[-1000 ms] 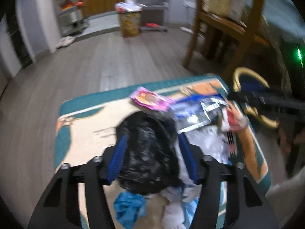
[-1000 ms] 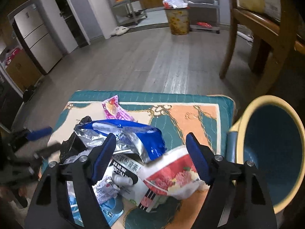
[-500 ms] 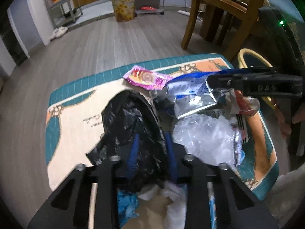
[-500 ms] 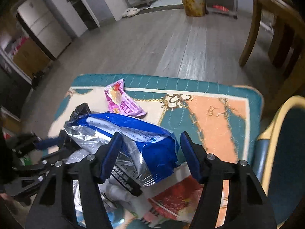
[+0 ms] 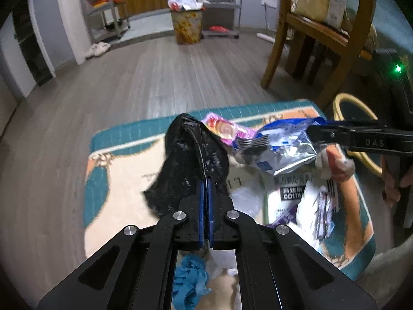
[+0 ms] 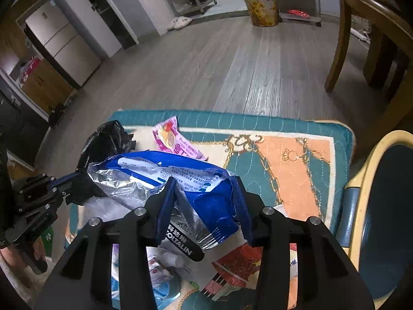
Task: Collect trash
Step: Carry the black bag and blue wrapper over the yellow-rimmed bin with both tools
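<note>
Both grippers gripping: left gripper [image 5: 205,196] black bag [image 5: 189,165], right gripper [image 6: 206,193] blue pouch [image 6: 178,173]

The scene is seen from two cameras, one on each gripper, and each is pointed forward along its own fingers. The left wrist view is taken from close above the near edge of the mat [image 5: 121,193], looking down across it toward the yellow bin [image 5: 188,27] far across the floor. The right wrist view is taken from close above the same mat [image 6: 291,170], looking the same way, with the yellow bin [image 6: 262,7] far off again. The mat, the black bag [image 5: 188,165] [image 6: 108,142] and the blue packet [image 5: 278,147] [image 6: 185,175] are seen in both views. The right gripper [image 5: 313,133] is seen at the mat's right side in the left view. The left gripper [image 6: 74,178] is seen at the mat's left side in the right view.
</note>
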`<state>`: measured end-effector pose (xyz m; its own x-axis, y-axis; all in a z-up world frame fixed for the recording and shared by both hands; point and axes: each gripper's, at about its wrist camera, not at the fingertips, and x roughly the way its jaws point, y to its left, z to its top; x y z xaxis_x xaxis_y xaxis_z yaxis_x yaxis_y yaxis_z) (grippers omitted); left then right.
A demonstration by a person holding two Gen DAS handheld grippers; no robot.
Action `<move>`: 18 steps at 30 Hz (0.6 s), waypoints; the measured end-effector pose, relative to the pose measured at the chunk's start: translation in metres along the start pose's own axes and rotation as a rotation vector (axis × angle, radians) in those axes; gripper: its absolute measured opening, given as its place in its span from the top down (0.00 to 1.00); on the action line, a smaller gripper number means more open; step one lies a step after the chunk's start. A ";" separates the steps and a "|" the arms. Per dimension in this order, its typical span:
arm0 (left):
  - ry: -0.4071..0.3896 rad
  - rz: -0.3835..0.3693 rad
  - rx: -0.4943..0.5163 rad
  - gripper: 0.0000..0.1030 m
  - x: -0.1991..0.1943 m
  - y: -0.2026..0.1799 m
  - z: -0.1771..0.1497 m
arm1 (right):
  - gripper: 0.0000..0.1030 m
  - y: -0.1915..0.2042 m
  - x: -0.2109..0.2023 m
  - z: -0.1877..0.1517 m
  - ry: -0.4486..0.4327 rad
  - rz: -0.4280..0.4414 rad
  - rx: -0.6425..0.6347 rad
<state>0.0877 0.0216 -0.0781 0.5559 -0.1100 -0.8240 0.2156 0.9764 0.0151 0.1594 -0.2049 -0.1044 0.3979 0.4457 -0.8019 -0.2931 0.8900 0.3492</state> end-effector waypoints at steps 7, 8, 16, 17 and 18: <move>-0.128 0.004 -0.038 0.96 -0.040 0.005 0.016 | 0.58 0.002 -0.050 0.003 -0.088 0.004 0.040; -0.150 0.013 -0.032 0.96 -0.047 0.003 0.020 | 0.58 0.001 -0.058 0.004 -0.101 0.006 0.047; -0.257 -0.047 0.009 0.96 -0.075 -0.039 0.050 | 0.58 -0.019 -0.144 0.006 -0.239 -0.057 0.108; -0.264 -0.061 0.013 0.97 -0.076 -0.046 0.053 | 0.58 -0.025 -0.156 0.004 -0.257 -0.076 0.114; -0.274 -0.078 0.020 0.96 -0.077 -0.054 0.057 | 0.58 -0.030 -0.165 0.003 -0.270 -0.088 0.119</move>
<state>0.0787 -0.0331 0.0166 0.7323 -0.2336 -0.6396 0.2807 0.9594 -0.0289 0.1049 -0.3047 0.0188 0.6388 0.3612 -0.6793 -0.1496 0.9244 0.3509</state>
